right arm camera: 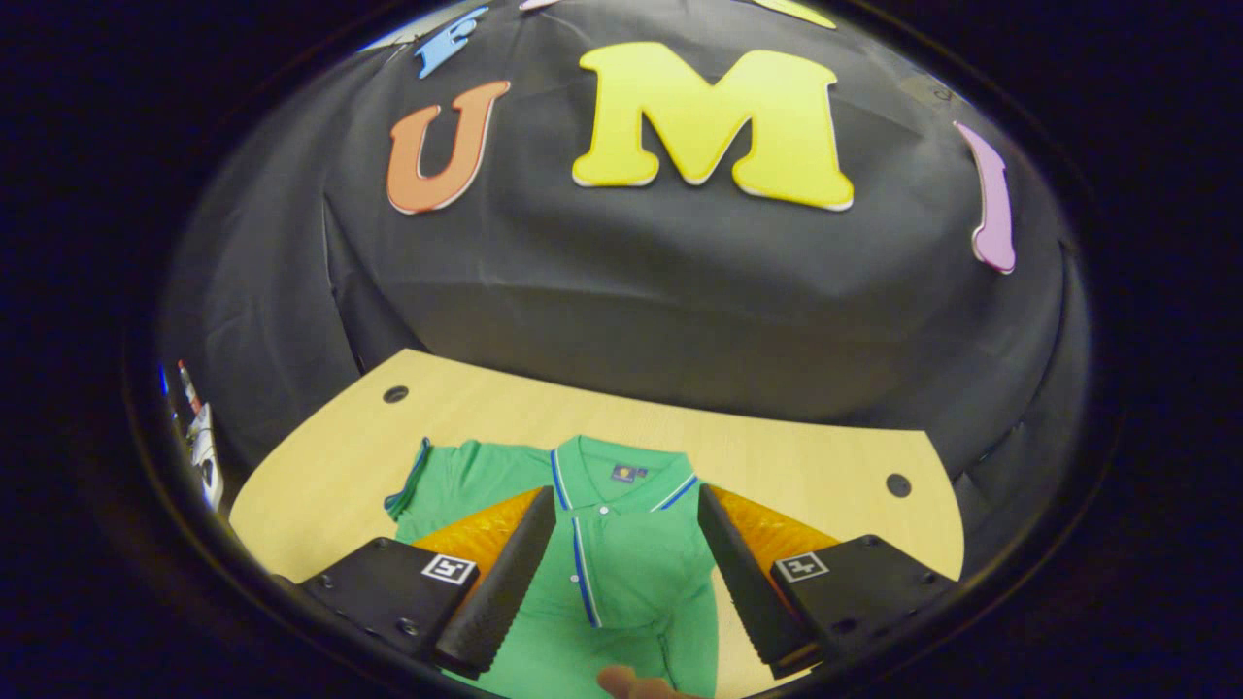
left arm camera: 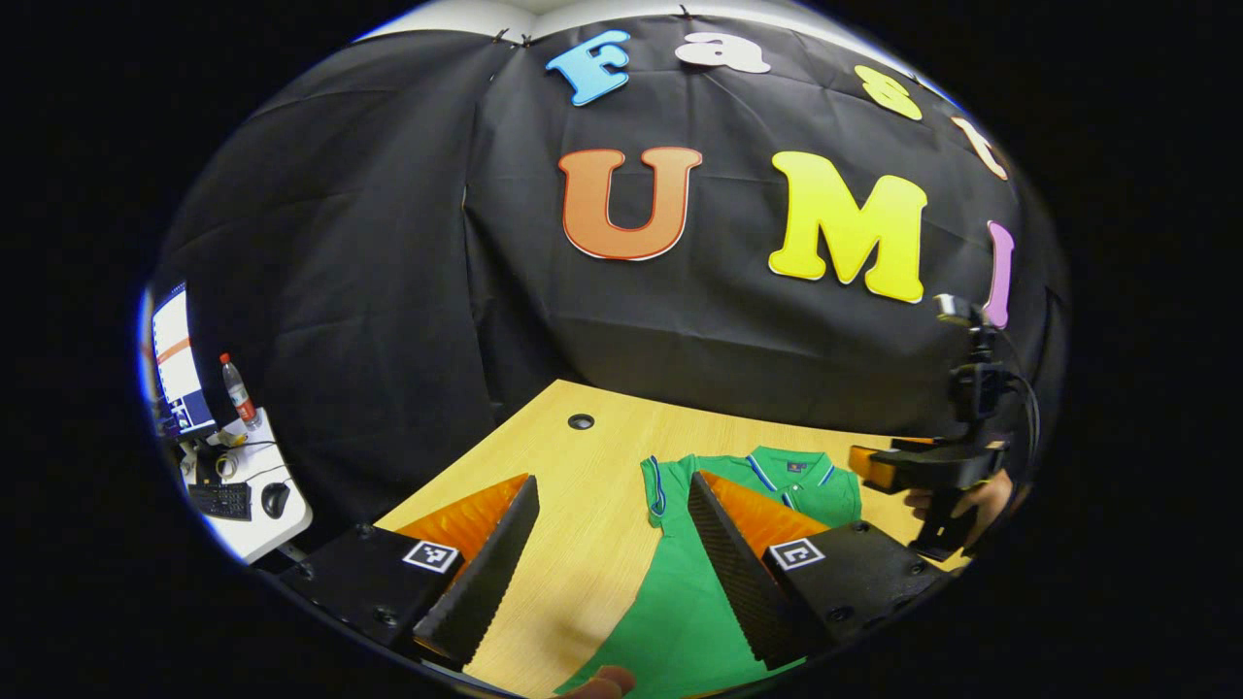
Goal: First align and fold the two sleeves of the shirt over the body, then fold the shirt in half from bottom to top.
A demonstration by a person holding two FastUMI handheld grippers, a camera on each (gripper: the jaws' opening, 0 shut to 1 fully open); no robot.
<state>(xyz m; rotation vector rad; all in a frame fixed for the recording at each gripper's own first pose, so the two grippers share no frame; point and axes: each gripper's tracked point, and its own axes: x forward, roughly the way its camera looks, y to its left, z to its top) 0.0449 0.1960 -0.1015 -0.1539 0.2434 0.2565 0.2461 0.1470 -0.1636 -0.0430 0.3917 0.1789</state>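
The light wooden desk (right arm camera: 806, 456) carries a green short-sleeved polo shirt with blue-striped collar and placket (right arm camera: 621, 544), lying flat with its collar toward the far edge. In the right gripper view, the right gripper (right arm camera: 626, 568) hangs above the shirt with its jaws spread wide and empty; the collar and placket lie between the jaws, and one sleeve extends beyond the left jaw. In the left gripper view, the left gripper (left arm camera: 612, 558) also has its jaws parted and empty; bare desk lies between them, and the shirt (left arm camera: 680, 602) sits under and beside the right jaw. Farther right of that jaw, a hand (left arm camera: 976, 495) holds the right gripper (left arm camera: 874, 466). A small dark round hole (left arm camera: 581, 421) lies in the desk ahead of the jaws.
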